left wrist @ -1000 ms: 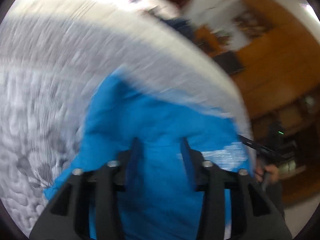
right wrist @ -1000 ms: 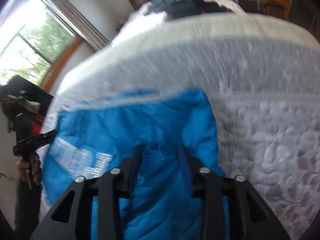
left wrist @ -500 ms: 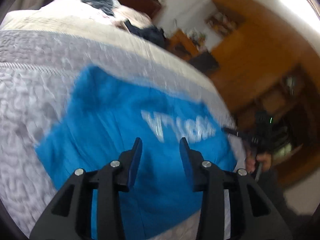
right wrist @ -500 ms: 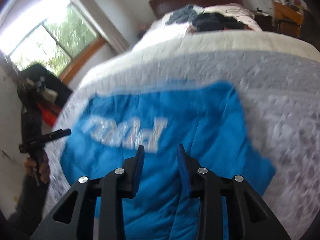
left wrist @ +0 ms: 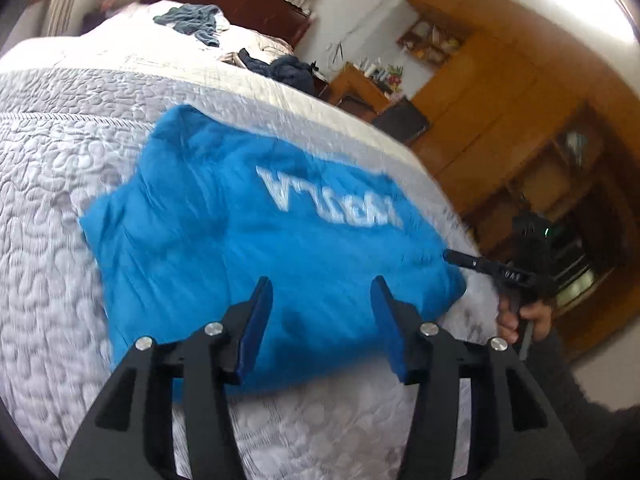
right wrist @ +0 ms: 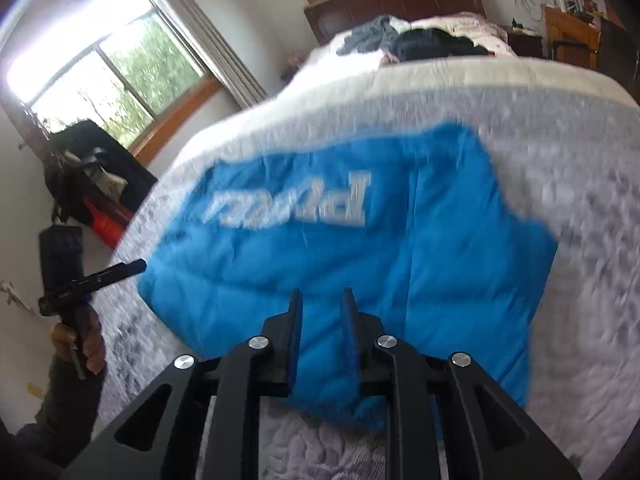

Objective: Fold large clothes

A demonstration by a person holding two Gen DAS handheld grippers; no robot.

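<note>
— Where's the blue sweatshirt?
— Folded on the grey quilted bedspread; wooden cabinets beyond.
— Tongs?
— Left tongs spread wide, empty; right tongs narrowly parted, gripping nothing.

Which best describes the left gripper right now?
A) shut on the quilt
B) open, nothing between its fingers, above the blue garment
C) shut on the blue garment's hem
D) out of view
B: the left gripper has its jaws spread wide with nothing pinched, while the folded blue garment lies flat on the grey quilt below it.
</note>
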